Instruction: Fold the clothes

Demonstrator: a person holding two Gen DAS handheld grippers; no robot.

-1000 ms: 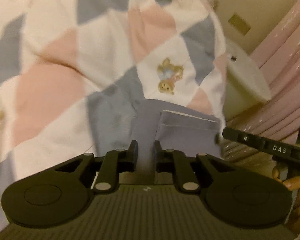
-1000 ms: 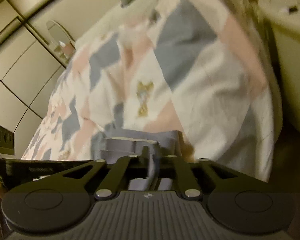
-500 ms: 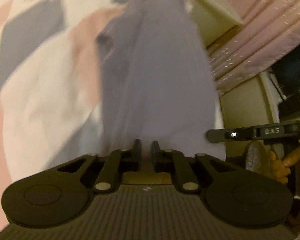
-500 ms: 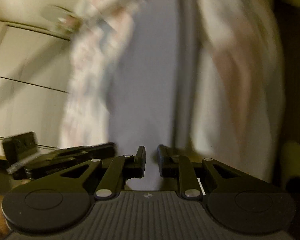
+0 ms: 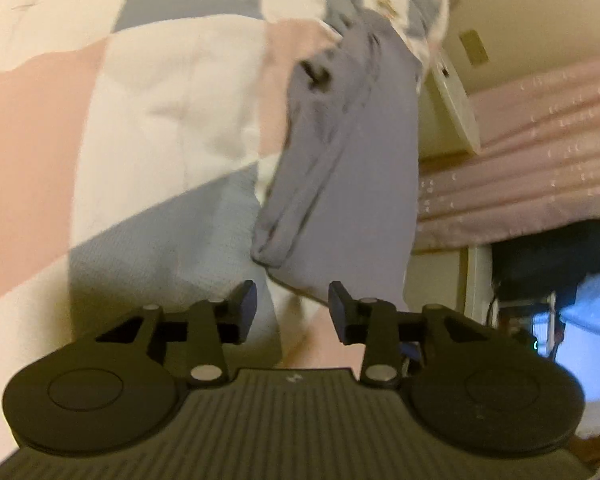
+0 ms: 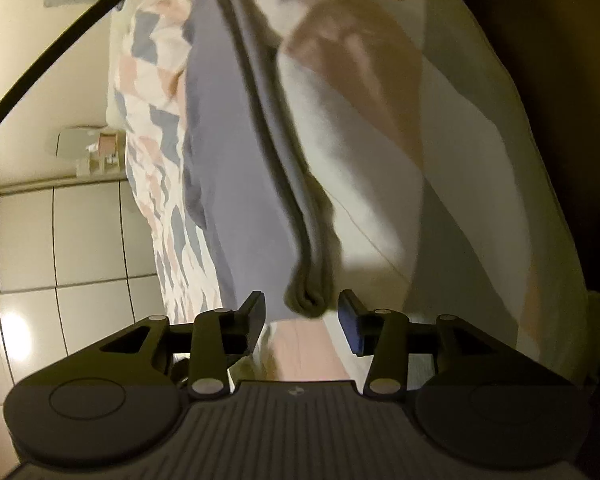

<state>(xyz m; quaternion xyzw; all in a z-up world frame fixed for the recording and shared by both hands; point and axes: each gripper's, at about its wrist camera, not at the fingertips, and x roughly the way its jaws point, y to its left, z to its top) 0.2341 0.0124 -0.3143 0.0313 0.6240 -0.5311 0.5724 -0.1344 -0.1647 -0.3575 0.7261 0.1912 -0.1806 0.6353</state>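
Note:
A lavender-grey garment [image 5: 352,168] lies stretched lengthwise on the patchwork quilt [image 5: 148,128], running away from me with a bunched fold along its left side. My left gripper [image 5: 292,308] is open just short of the garment's near edge, with nothing between its fingers. In the right wrist view the same garment [image 6: 228,168] runs away along the quilt [image 6: 380,152], with a thick rolled seam ending at a bunched corner [image 6: 312,296]. My right gripper [image 6: 302,316] is open, that bunched corner sitting just beyond and between its fingertips, not clamped.
The quilt covers a bed and drops off at its edge. Pink curtains [image 5: 532,152] and a white appliance [image 5: 456,104] stand to the right in the left wrist view. White wardrobe doors [image 6: 68,248] and a black cable [image 6: 60,40] show on the left in the right wrist view.
Both grippers were shut on the garment, pulled it out long over the quilt, and have now opened and let it go. The garment lies flat.

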